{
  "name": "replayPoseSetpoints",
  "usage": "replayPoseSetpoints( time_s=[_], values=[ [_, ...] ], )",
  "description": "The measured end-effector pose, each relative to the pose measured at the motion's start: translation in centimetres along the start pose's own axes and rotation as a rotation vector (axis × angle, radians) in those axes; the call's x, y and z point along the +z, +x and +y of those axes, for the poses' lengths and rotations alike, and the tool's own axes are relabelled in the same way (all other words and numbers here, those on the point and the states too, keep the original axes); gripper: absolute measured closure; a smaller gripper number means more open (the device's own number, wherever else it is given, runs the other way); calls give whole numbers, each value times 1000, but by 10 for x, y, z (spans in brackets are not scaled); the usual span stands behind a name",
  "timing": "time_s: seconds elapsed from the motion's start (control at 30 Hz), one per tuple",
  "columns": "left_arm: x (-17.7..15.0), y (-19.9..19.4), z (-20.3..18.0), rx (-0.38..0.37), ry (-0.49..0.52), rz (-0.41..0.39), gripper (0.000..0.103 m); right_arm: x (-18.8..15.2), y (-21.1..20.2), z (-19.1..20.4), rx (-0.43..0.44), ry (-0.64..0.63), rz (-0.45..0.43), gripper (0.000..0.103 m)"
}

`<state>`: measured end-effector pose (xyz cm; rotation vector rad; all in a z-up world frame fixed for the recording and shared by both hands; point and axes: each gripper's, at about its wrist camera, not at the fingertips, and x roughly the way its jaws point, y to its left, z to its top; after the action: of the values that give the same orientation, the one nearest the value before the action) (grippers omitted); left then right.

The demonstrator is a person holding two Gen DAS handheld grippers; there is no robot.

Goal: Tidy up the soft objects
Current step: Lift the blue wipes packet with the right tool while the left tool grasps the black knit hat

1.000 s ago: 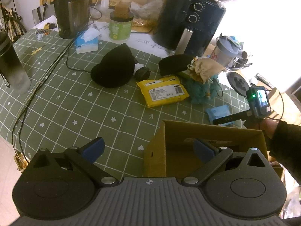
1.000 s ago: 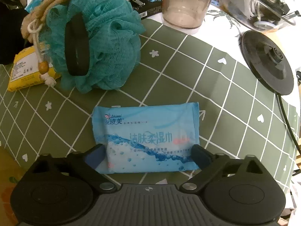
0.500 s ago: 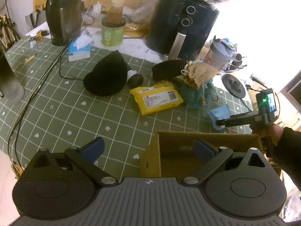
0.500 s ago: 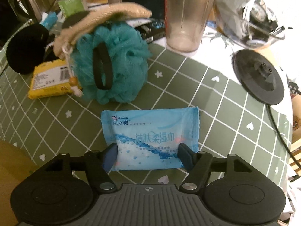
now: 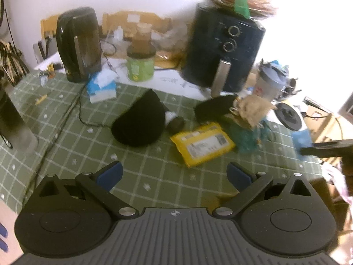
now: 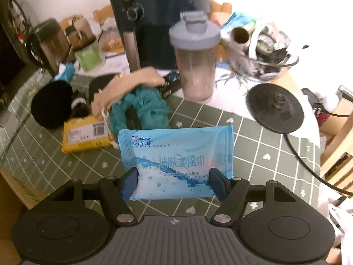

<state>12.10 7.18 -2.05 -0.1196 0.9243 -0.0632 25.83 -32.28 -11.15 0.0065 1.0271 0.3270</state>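
While the left gripper [image 5: 174, 174] hangs spread and empty above the table [image 5: 66, 137], it leaves the hat [image 5: 139, 123] and yellow pack [image 5: 203, 145] untouched. The right gripper [image 6: 174, 183] pinches the blue wipes pack [image 6: 176, 161] by its sides, clear of the cloth, presumably for transfer to the box [image 6: 13, 190].

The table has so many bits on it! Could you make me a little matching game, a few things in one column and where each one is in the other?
Things:
1. blue wet-wipe pack
2. tan drawstring pouch
3. yellow pack
4. shaker bottle

Places:
A. lying flat on the green tablecloth
B. clamped in the right gripper
C. on top of the teal bath pouf
D. standing beside the air fryer

Pairs: 1-B, 2-C, 3-A, 4-D
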Motion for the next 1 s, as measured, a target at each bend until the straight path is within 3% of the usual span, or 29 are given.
replayPoseSetpoints(
  time_s=[0.3, 0.53, 0.57, 0.73, 0.83, 0.9, 1.0],
  values=[
    [20, 56, 25, 85, 87, -58, 0, -9, -46, -2, -7, 46, -62, 31],
    [40, 106, 53, 39, 87, -107, 3, -23, -65, 0, -29, 99, -82, 31],
    [43, 113, 57, 36, 86, -110, 13, -25, -67, 0, -29, 110, -85, 31],
    [58, 149, 71, 23, 91, -67, 20, -37, -79, 5, -42, 153, -97, 31],
    [65, 166, 77, -6, 98, -39, 40, -44, -86, 8, -48, 177, -100, 31],
    [69, 177, 79, -27, 102, -9, 61, -49, -91, 11, -53, 190, -103, 31],
    [72, 190, 79, -59, 121, 51, 74, -56, -99, 16, -65, 205, -118, 31]
  ],
)
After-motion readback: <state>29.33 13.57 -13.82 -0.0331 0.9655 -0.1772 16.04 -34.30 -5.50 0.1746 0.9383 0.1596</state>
